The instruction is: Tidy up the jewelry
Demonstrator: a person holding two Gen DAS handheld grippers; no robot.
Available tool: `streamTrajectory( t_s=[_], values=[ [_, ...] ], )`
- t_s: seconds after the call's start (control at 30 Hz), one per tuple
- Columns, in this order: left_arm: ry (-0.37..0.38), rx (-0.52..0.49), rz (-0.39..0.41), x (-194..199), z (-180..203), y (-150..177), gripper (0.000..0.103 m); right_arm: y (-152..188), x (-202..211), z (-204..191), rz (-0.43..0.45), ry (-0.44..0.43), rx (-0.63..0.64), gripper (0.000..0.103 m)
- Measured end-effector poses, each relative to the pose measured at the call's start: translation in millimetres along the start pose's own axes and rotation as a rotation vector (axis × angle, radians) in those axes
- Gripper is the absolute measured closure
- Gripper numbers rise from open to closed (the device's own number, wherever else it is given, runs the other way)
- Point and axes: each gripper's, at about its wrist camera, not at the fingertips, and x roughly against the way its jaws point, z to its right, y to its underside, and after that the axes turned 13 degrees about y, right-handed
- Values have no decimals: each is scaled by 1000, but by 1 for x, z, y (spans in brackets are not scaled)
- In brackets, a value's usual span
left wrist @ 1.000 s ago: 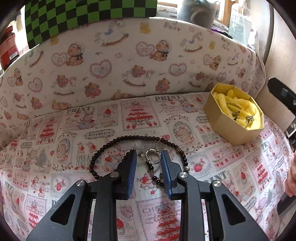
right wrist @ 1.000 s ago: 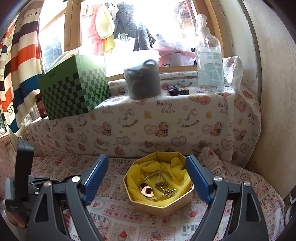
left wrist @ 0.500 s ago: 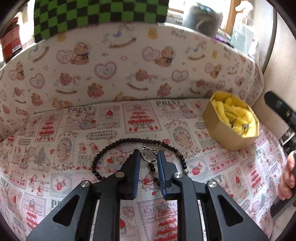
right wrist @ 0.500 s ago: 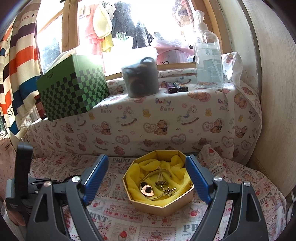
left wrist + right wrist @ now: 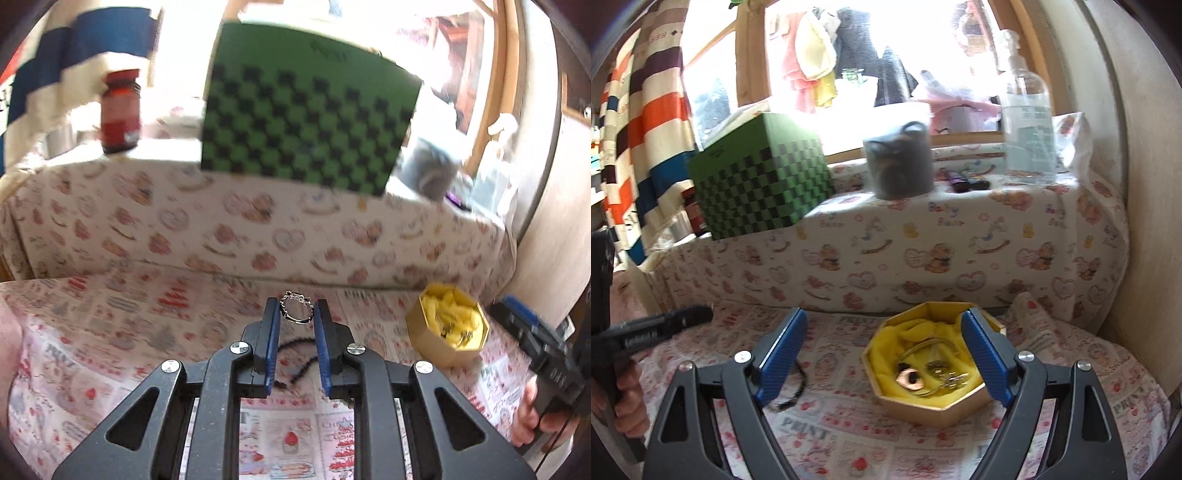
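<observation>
Jewelry was the business: a small silver ring (image 5: 294, 309) sat pinched between the blue pads of the left claw (image 5: 294, 314), whose jaws had just been closing on it, carried clear of the cloth, probably bound for the box. Below and behind those tips the black bead bracelet (image 5: 295, 354) lay on the printed cloth (image 5: 110, 332). Well to that claw's right stood the gold octagonal box (image 5: 447, 328), yellow-lined to cushion pieces. The right claw (image 5: 882, 354) hung wide apart, empty, with the box just beyond its tips.
</observation>
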Motion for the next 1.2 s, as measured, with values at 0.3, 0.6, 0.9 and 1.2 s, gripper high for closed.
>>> streamTrajectory(
  t_s=[0.3, 0.6, 0.9, 1.2],
  values=[
    [-57, 24, 65, 19, -14, -3, 86, 17, -6, -59, -102, -152, 182, 19],
    [-64, 65, 74, 21, -23, -3, 86, 47, -48, -125, -338, -116, 394, 20],
    [-90, 67, 76, 20, -25, -3, 86, 54, -81, -133, -409, -47, 391, 32],
    [-82, 62, 74, 22, -24, -4, 86, 55, -81, -138, -392, -69, 423, 91]
  ],
)
